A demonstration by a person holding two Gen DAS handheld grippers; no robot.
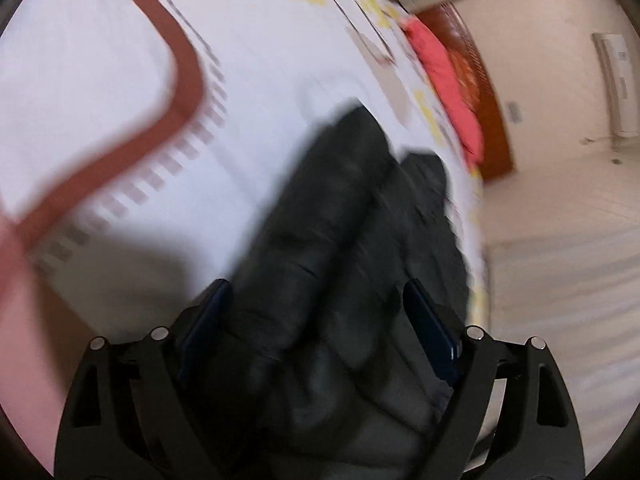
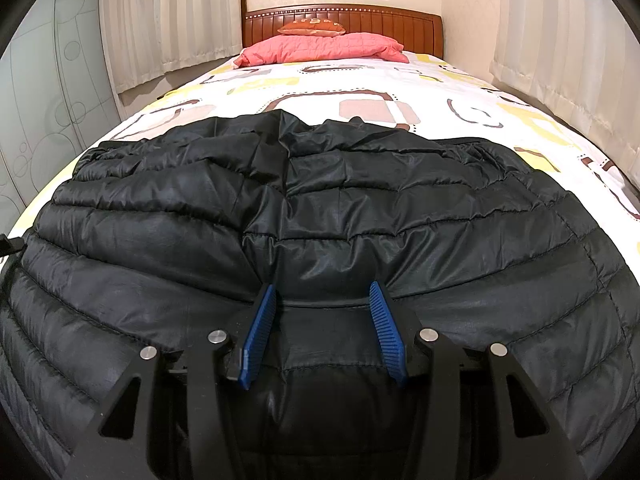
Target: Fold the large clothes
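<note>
Risk first, starting with the biggest thing: the black quilted puffer jacket (image 2: pixel 320 208) lies spread across the foot of the bed with the white patterned sheet (image 2: pixel 360 80), stretching ahead of the right claw (image 2: pixel 323 312) and out to both sides of it. It is slippery, puffy stuff, and I'd judge any fold could spring back or slide crooked if only one edge is pulled.

The right claw stands half spread, its blue ribbed pads either side of a raised ridge of jacket near the hem; the fabric sits between them, but I cannot tell whether they truly pinch it. If they don't, the hem would stay behind when that hand lifts.

The left claw (image 1: pixel 320 320) is spread wide, with a dark bunch of the same jacket lying between its pads and running on ahead; the pads do not seem to press it. That view is badly smeared. Closing too late there could miss the cloth, or catch the sheet underneath.
</note>
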